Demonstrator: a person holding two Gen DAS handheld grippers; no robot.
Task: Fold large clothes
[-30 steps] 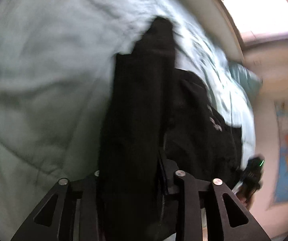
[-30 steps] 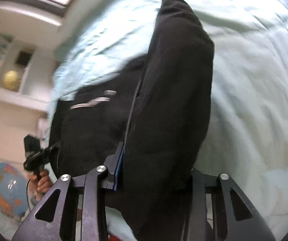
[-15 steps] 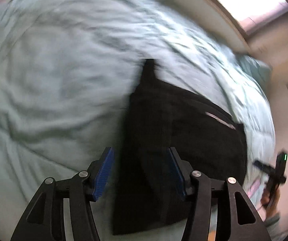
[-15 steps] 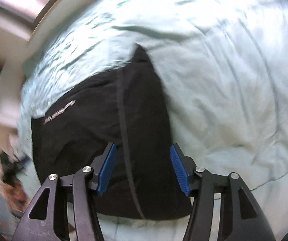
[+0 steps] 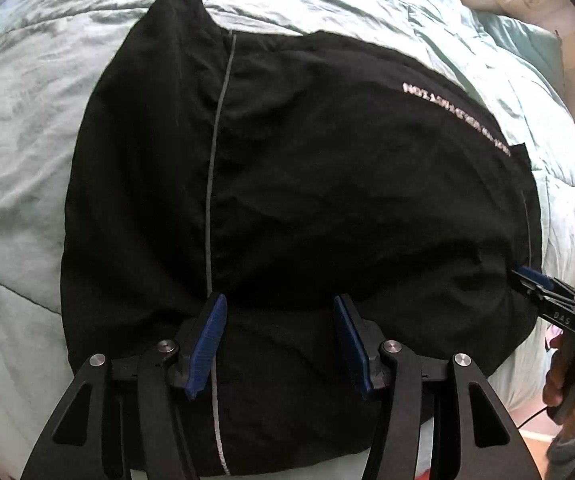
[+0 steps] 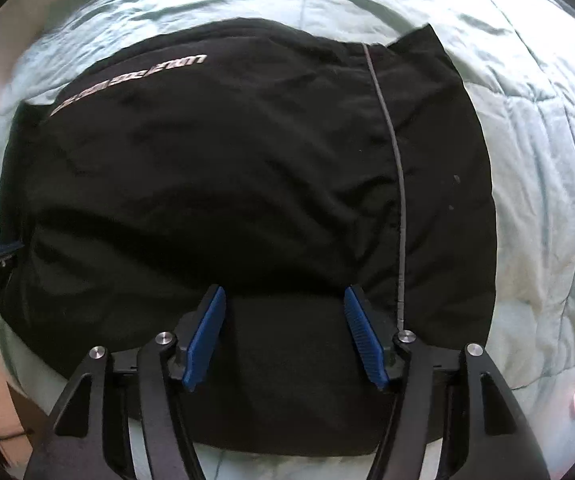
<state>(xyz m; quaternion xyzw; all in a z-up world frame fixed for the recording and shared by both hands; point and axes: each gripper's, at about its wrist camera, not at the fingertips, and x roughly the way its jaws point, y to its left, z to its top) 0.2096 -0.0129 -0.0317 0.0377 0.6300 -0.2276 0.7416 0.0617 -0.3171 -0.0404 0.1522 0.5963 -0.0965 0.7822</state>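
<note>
A large black garment (image 5: 307, 184) with a grey seam stripe and pale lettering lies folded flat on the pale green bedspread (image 5: 19, 92). It also fills the right wrist view (image 6: 227, 184). My left gripper (image 5: 277, 320) is open and empty just above the garment's near edge. My right gripper (image 6: 283, 312) is open and empty above the near edge too. The right gripper shows at the far right of the left wrist view (image 5: 527, 276), at the garment's side edge. The left gripper's tip shows at the left edge of the right wrist view (image 6: 3, 250).
The bedspread (image 6: 535, 120) surrounds the garment on all sides. A pillow (image 5: 527, 40) lies at the far right of the bed, by a wall. The bed's near edge runs just below both grippers.
Both grippers were shut on hanging folds of the garment a second ago. They have opened and let go, and the garment now lies flat on the bed.
</note>
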